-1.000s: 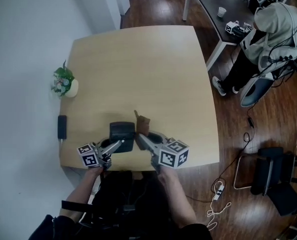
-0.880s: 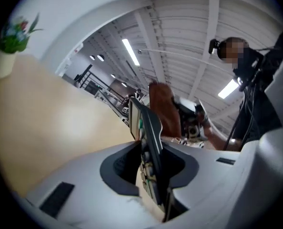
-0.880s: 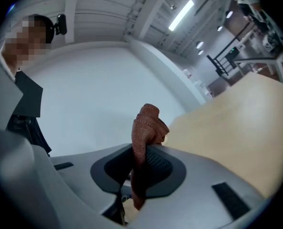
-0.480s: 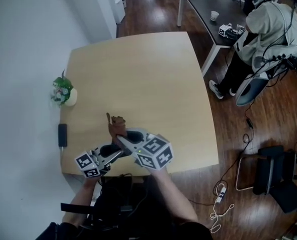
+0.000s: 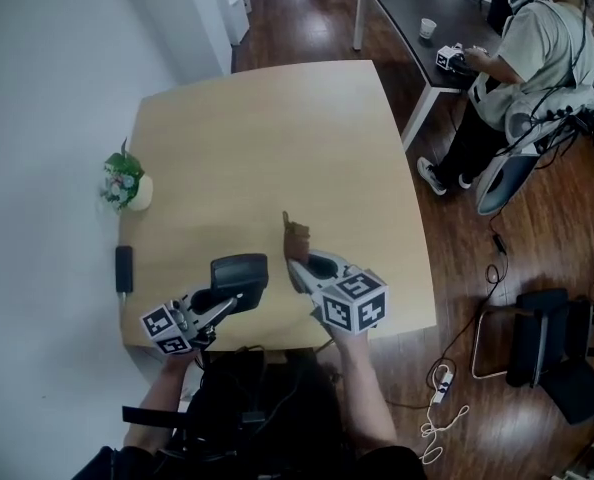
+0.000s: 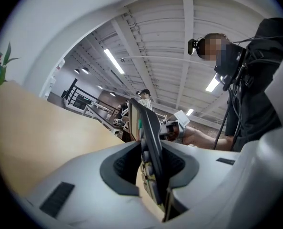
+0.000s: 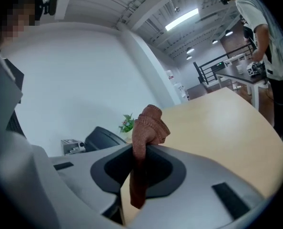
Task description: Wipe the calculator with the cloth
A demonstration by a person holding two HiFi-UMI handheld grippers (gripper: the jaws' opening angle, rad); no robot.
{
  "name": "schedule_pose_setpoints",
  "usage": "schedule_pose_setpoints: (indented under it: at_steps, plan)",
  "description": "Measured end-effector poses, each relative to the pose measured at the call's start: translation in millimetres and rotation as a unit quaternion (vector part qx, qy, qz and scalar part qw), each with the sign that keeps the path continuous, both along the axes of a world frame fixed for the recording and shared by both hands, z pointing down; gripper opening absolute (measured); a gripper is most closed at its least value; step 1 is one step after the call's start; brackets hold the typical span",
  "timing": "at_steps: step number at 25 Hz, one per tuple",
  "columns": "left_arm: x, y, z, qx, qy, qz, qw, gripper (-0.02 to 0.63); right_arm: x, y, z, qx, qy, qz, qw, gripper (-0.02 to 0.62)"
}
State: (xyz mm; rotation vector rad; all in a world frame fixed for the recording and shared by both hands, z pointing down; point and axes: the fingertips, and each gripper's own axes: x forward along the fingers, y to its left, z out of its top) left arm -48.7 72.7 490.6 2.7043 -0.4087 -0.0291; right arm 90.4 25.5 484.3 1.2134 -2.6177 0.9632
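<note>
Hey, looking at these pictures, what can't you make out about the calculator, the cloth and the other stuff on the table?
- Display of the calculator: the left gripper view shows it nearly edge-on, and in the head view it is too small and dark to read.
- Full shape of the cloth: it is bunched and pinched between the jaws in the right gripper view.
- The dark object at the edge of the table: in the head view it is too small to identify.

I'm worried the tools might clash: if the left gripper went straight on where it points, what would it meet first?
Probably the right gripper, whose jaws hold the cloth, just past the calculator. Relative height is unclear, so it might pass beside it.
</note>
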Motion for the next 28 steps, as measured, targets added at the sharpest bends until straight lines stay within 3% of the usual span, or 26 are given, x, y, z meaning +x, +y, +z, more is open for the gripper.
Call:
schedule_pose_setpoints:
  at_steps: [2, 5, 7, 9, 14, 18, 22, 25, 28]
  plan:
    - [3.2, 2.4, 2.5, 0.005, -0.013, 0.007, 0.9999, 0.086, -24.1, 5.5, -40.5, 0.036, -0.044, -0.036, 0.998, 0.065]
    - [11.2, 7.3, 6.0, 0.016, -0.034, 0.022, 0.9991, 0.086, -74.4, 20.5, -97.3, 0.081, -0.113, -0.114, 0.984, 0.066]
    - [17.5, 11.1, 6.1, 0.027, -0.044, 0.033, 0.9981, 0.086, -103.2, 28.5, -103.4, 0.088, -0.102, -0.154, 0.979, 0.066]
    - [22.5, 14.9, 5.8, 0.034, -0.050, 0.040, 0.9974, 0.086, -119.4, 32.2, -85.3, 0.080, -0.055, -0.174, 0.980, 0.066]
    - [16.0, 18.6, 4.7, 0.018, -0.033, 0.035, 0.9987, 0.086, -100.4, 25.0, -53.7, 0.055, -0.031, -0.143, 0.988, 0.067]
    - [2.8, 12.3, -1.2, 0.006, -0.002, 0.010, 0.9999, 0.084, -60.5, 11.8, -13.1, 0.013, -0.029, -0.090, 0.995, 0.069]
    - [-3.8, 9.3, -7.6, 0.001, 0.026, 0.000, 0.9997, 0.086, -10.8, 9.1, 35.3, -0.040, 0.006, -0.029, 0.999, 0.066]
    - [-4.3, 5.5, -6.5, 0.002, 0.020, -0.002, 0.9998, 0.086, 0.3, 9.0, 23.2, -0.027, -0.002, -0.007, 1.000, 0.066]
    - [-1.0, 5.5, -0.9, 0.005, 0.001, 0.003, 1.0000, 0.086, -27.0, 9.7, -30.1, 0.025, -0.043, -0.042, 0.998, 0.066]
